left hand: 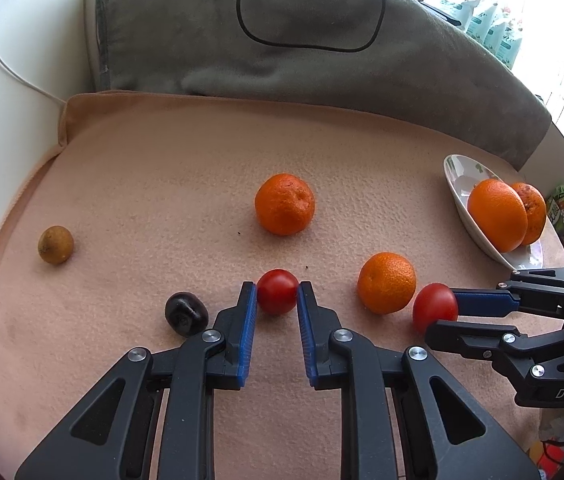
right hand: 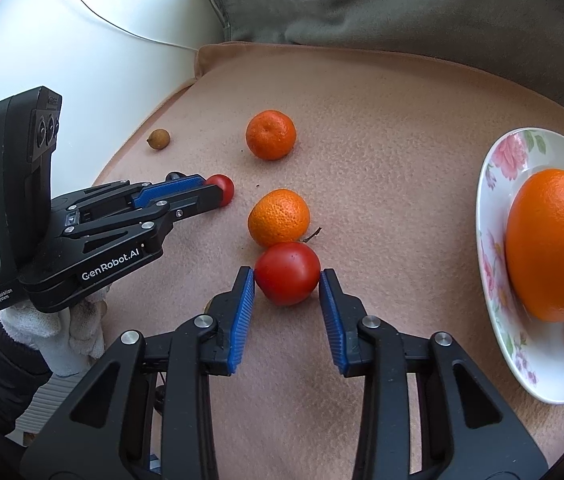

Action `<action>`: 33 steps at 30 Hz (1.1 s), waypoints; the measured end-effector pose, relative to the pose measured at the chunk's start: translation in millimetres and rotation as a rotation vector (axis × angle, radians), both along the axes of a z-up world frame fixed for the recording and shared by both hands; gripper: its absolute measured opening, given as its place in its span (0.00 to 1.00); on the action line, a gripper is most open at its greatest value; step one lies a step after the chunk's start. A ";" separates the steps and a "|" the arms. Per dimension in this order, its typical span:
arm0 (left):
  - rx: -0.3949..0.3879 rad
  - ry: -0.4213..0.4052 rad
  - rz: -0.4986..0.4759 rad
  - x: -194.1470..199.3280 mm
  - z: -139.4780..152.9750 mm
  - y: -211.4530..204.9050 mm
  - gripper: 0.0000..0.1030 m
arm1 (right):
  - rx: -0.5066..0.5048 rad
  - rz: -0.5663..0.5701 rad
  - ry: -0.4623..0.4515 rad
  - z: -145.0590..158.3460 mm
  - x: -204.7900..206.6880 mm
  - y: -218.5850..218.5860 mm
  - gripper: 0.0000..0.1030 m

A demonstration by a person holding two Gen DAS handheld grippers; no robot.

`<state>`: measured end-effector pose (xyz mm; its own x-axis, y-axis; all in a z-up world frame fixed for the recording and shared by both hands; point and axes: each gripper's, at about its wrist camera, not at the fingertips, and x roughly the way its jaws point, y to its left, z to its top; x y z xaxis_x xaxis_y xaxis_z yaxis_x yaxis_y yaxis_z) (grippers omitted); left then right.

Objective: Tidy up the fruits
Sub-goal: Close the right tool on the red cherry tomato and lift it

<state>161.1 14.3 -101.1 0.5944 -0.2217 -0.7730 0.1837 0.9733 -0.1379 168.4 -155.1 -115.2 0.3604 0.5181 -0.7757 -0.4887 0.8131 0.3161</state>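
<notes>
The left claw (left hand: 277,293) pinches a small red tomato (left hand: 278,291) between its blue pads. The right claw (right hand: 286,280) squeezes a bigger red tomato (right hand: 287,273). A tangerine (right hand: 278,217) sits just past it, touching. Another tangerine (right hand: 270,135) lies farther ahead. To the right claw's right, a flowery plate (right hand: 493,200) holds an orange (right hand: 553,244).

Bright daylight w/ blown-out window glare upper right, strong fisheye edge warp, soft shadows
</notes>
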 end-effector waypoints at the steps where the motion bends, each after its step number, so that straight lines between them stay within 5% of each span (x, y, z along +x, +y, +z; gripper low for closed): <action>1: -0.002 -0.002 -0.001 -1.1 1.5 -0.4 0.17 | 0.003 -0.003 -0.003 1.4 -1.1 -1.4 0.34; 16: 0.018 -0.001 0.003 -0.1 0.9 2.5 0.13 | 0.019 -0.031 -0.022 11.8 -14.8 -23.2 0.34; 20: 0.031 0.009 -0.008 1.3 -1.5 -2.2 0.30 | 0.019 -0.031 -0.023 11.7 -14.5 -23.0 0.34; 33: 0.059 -0.006 0.001 8.0 -8.7 -9.3 0.22 | 0.031 -0.046 -0.025 11.5 -15.4 -29.0 0.34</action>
